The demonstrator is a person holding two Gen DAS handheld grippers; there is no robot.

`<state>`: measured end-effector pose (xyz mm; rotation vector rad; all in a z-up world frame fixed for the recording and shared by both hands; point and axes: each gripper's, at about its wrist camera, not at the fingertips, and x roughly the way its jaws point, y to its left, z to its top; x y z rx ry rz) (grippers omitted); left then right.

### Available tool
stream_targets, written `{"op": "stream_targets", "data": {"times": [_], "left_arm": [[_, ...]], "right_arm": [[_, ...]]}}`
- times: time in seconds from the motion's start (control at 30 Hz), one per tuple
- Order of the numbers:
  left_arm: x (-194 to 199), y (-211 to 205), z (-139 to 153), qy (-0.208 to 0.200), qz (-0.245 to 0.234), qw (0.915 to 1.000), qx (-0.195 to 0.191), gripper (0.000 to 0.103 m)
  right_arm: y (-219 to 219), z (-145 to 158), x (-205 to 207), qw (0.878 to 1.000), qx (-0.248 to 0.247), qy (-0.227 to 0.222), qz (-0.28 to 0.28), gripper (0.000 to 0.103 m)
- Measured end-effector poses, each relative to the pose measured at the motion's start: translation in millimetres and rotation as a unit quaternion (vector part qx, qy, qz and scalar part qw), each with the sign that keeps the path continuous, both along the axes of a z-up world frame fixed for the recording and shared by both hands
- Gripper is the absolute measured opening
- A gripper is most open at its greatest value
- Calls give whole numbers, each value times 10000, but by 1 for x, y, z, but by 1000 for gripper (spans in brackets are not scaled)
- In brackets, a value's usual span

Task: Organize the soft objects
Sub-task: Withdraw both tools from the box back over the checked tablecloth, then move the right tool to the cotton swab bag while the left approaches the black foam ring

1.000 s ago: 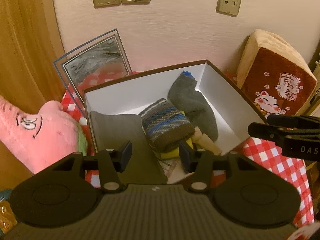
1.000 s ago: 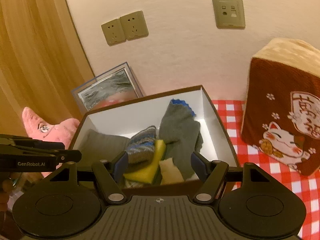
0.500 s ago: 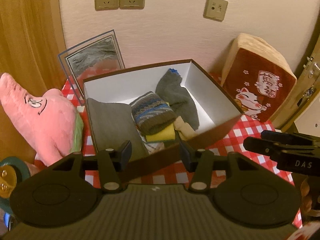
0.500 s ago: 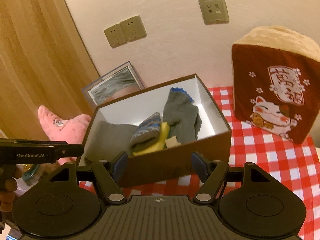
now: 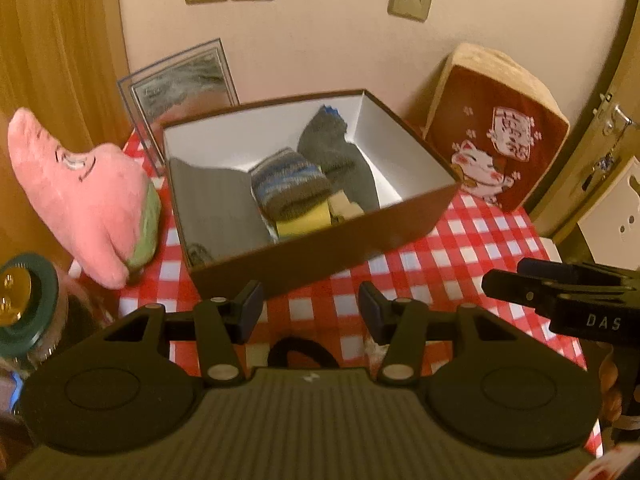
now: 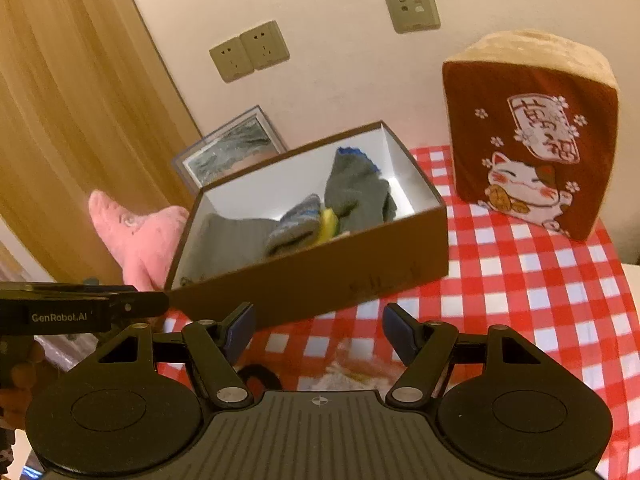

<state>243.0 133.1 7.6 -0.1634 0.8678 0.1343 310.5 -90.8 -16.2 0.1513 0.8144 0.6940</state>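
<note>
A brown box (image 5: 320, 252) with a white inside stands on the red checked cloth (image 5: 460, 248). It holds a grey folded cloth (image 5: 216, 204), a striped knit sock (image 5: 290, 184), a grey sock (image 5: 336, 152) and a yellow piece (image 5: 300, 224). The box also shows in the right wrist view (image 6: 320, 276). My left gripper (image 5: 310, 308) is open and empty in front of the box. My right gripper (image 6: 318, 330) is open and empty, also in front of it. A black hair tie (image 5: 298, 354) and a pale soft item (image 6: 348, 376) lie on the cloth close below the grippers.
A pink star plush (image 5: 84, 200) lies left of the box. A brown lucky-cat cushion (image 6: 528, 136) stands at the right against the wall. A framed picture (image 5: 180, 84) leans behind the box. A jar with a green lid (image 5: 24, 304) is at far left.
Both grippers have pulled back and up from over the box; the box front and more checked cloth now show. Both stay open and empty.
</note>
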Motion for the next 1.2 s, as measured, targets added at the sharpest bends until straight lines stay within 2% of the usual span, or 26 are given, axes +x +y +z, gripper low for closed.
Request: {"op": "stream_targets", "data": {"times": [0.33, 0.53, 0.83, 1.2], "left_arm": [[-25, -16, -27, 396, -84, 9992, 36, 50], [-41, -23, -45, 623, -183, 9978, -92, 50], [-51, -27, -59, 753, -176, 9969, -154, 50], [-60, -30, -78, 874, -112, 9957, -286, 50]], "right_arm": [[-11, -17, -28, 9993, -264, 255, -50, 70], [-19, -30, -45, 9981, -370, 497, 19, 70], [-25, -44, -63, 9966, -523, 639, 72, 70], [-17, -58, -67, 9949, -680, 713, 226, 70]]}}
